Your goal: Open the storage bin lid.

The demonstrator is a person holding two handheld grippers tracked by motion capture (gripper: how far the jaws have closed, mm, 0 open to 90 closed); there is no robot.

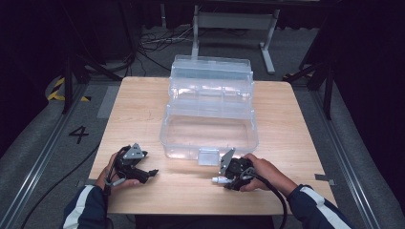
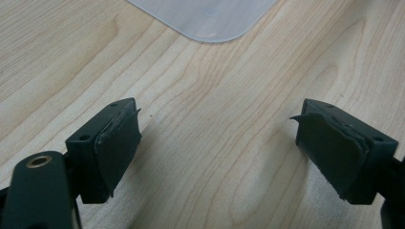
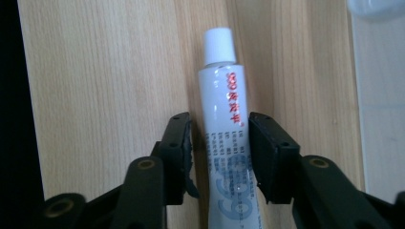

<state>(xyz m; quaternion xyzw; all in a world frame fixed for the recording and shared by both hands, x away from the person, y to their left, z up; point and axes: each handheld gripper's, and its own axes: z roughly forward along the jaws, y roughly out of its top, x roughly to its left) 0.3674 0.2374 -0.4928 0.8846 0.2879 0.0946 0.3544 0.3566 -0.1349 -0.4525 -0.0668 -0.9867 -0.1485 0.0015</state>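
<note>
A white tube (image 3: 224,124) with red lettering and a white cap lies on the wooden table (image 1: 296,124). My right gripper (image 3: 220,152) is lowered over it, one jaw along each side of the tube's body. The jaw on the right touches the tube and the other stands a sliver off it. From above, the tube's cap (image 1: 217,180) pokes out to the left of the right gripper (image 1: 228,177). At the front left, my left gripper (image 1: 150,174) is held low over bare wood, and its jaws (image 2: 217,143) are wide open with nothing between them.
A clear plastic organiser box (image 1: 210,114) with stepped trays stands open in the middle of the table, with its latch (image 1: 208,156) facing me. One rounded corner of the box (image 2: 210,19) lies just beyond the left gripper. Table legs and cables sit on the floor behind.
</note>
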